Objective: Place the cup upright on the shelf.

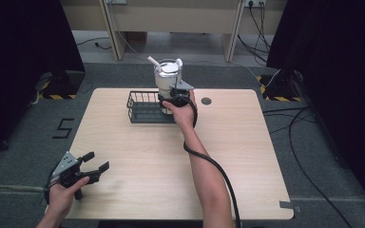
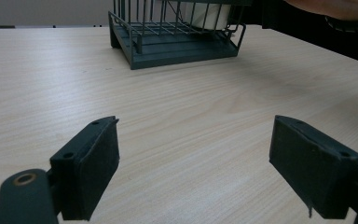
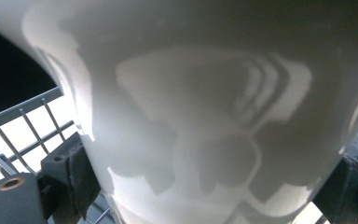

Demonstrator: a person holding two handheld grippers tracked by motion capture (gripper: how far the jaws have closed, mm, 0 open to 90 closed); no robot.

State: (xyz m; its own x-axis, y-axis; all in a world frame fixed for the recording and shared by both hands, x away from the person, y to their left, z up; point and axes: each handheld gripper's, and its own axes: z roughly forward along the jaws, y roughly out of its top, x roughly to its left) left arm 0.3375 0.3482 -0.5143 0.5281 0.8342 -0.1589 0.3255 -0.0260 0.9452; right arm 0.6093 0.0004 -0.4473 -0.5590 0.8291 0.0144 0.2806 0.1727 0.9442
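A white cup [image 1: 168,76] with a white straw poking from its top stands upright at the right end of a black wire basket [image 1: 140,107]. My right gripper [image 1: 171,93] is shut on the cup's side. In the right gripper view the cup [image 3: 205,93] sits between both pads [image 3: 81,172], with the basket wires [image 3: 23,126] at left. Whether the cup rests on the basket floor I cannot tell. My left gripper [image 1: 97,161] hovers open and empty at the table's near left corner. In the left gripper view, the left gripper [image 2: 193,158] faces the basket [image 2: 177,46] and the cup [image 2: 205,16] behind its wires.
The light wooden table [image 1: 138,161] has a round cable hole [image 1: 206,100] right of the basket. The right gripper's black cable [image 1: 218,173] trails along the forearm. Dark curtains flank both sides, and cables lie on the floor at right [image 1: 304,123].
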